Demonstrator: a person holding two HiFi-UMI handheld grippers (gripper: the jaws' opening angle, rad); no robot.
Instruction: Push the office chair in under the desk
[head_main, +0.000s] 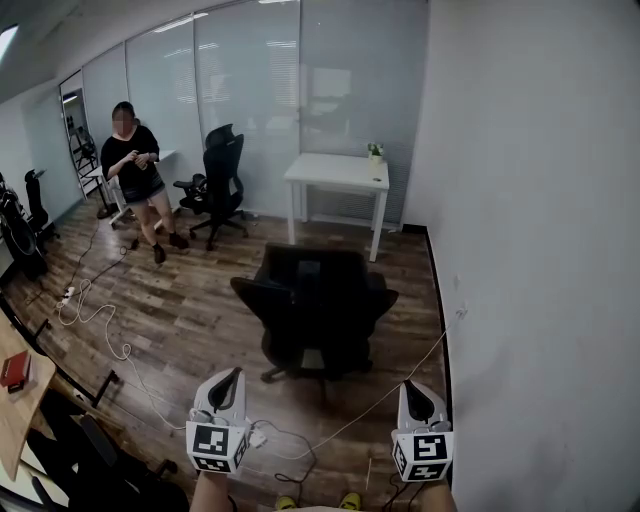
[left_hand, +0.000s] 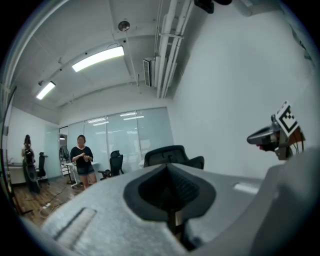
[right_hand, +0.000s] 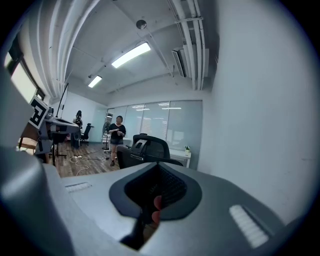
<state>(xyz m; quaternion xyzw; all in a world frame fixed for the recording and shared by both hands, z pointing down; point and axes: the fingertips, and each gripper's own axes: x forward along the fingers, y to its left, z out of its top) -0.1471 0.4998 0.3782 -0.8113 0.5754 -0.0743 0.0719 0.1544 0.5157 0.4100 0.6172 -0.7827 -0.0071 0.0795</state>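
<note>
L gripper (head_main: 230, 378) & R gripper (head_main: 412, 390): jaws closed, nothing held. At 12 o'clock: office chair (head_main: 315, 300), apart from desk (head_main: 335, 172) beyond it.

Place: office | walls: frosted glass wall (head_main: 250, 90) | furniture: white desk (head_main: 335, 172), black office chair (head_main: 318, 300), second swivel chair (head_main: 222, 175) | floor: wood-look planks (head_main: 190, 300) | ceiling: strip lights (left_hand: 97, 58), exposed pipes (left_hand: 167, 50)

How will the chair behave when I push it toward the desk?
The chair probably rolls easily: star base on smooth wood floor. It may swivel or veer if pushed off-centre. The white cable to the right of its base could snag it.
</note>
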